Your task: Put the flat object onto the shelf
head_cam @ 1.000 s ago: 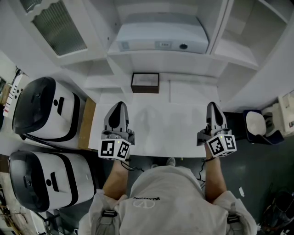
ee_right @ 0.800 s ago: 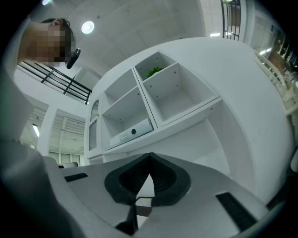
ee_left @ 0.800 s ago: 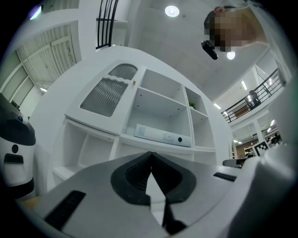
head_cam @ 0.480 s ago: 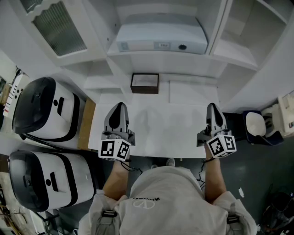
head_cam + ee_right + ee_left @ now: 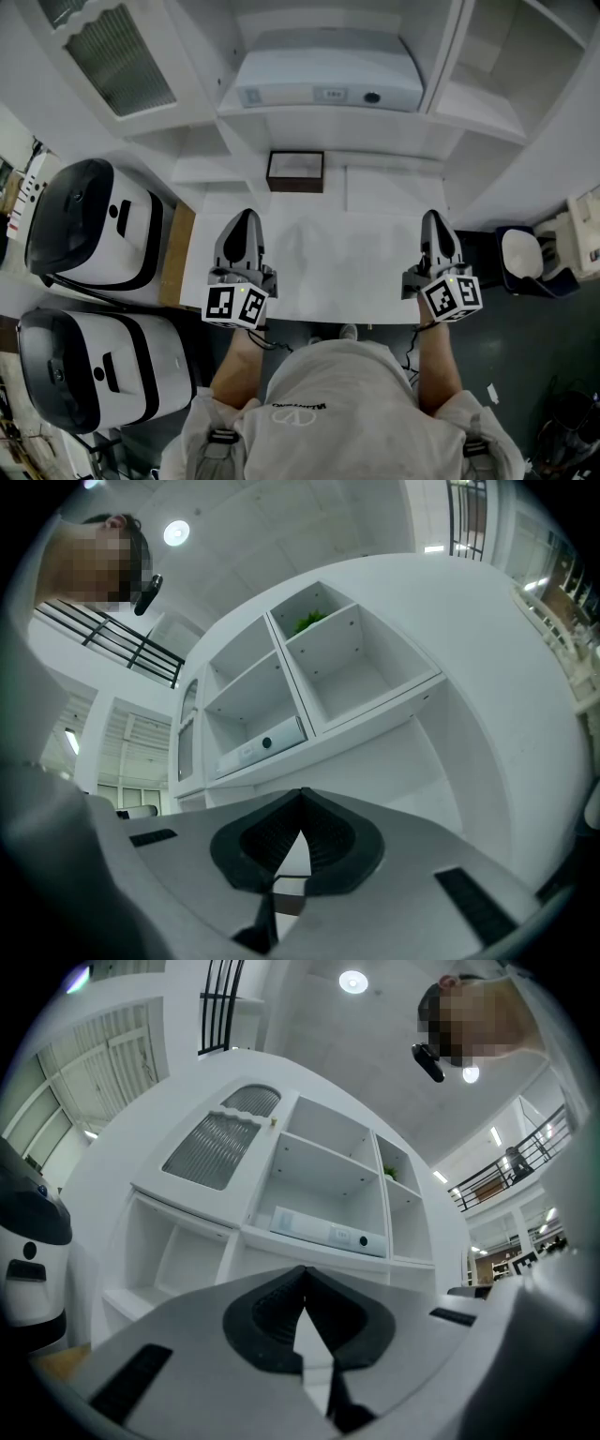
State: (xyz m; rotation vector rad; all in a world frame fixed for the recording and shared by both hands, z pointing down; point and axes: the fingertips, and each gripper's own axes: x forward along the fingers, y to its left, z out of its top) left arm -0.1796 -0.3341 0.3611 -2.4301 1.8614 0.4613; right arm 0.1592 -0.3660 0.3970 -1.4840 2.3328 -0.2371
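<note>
flat white box lies flat on the shelf above the table's far edge, long front facing out. it looks already placed, so i'd call the task done or nearly so. its front has a small label and a dark round dot; the label is too small to read. a dark-rimmed tray sits at the far edge of the table, below the shelf. left gripper and right gripper rest by the table's near edge, well apart, fingers clenched on nothing, probably parked. their cubes show square markers, no text.
</note>
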